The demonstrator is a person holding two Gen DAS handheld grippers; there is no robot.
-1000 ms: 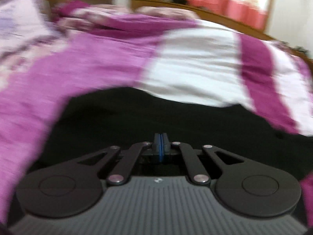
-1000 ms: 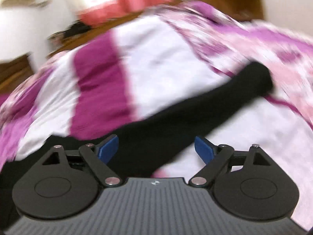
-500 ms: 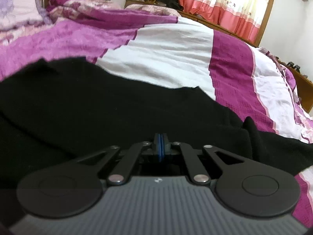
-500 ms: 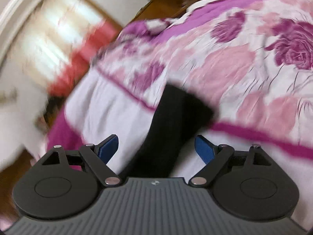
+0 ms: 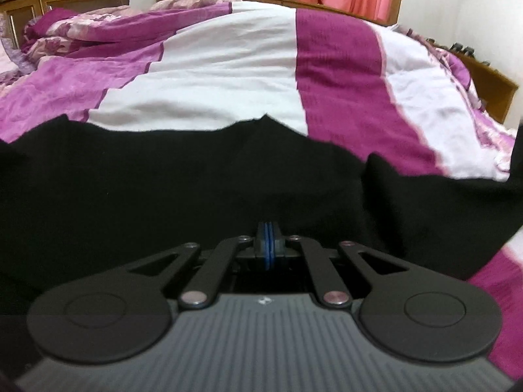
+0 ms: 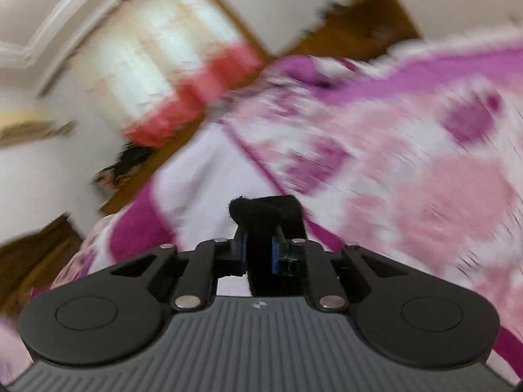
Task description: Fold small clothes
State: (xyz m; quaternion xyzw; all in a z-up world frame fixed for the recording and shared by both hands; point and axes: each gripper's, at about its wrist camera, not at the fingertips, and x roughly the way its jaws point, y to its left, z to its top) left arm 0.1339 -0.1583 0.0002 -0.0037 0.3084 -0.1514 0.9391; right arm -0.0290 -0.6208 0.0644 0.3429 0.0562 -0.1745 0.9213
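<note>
Fabric, black and soft, was the whole business of this moment: a small black garment (image 5: 183, 176) lay spread across the near part of the bed (image 5: 228, 65), over its magenta-and-white bedspread (image 5: 340, 75), presumably flattened there so that a fold could be laid cleanly.

The left hand-held gripper (image 5: 268, 245) had its blue pads pressed fully together, right against the dark cloth. Whether a thin layer was pinched between them could not be told, since black fabric and black linkage ran together at that spot. It sat low over the garment's near edge, which would suit either pinning that edge or carrying it.

The right hand-held gripper (image 6: 258, 254) had just been closing, and its jaws now stood narrow with a bunched strip of the same black cloth (image 6: 265, 210) squeezed between the pads, a knot of it poking out past the tips. That end appeared to be a sleeve or leg of the garment, lifted clear of the floral part of the bedspread (image 6: 441, 189) behind it. The right view was heavily smeared, so finer detail was lost. Taking the limb by its very end made sense as a way to swing it over the body of the garment. The fold itself looked barely begun, since most of the cloth was lying flat.
</note>
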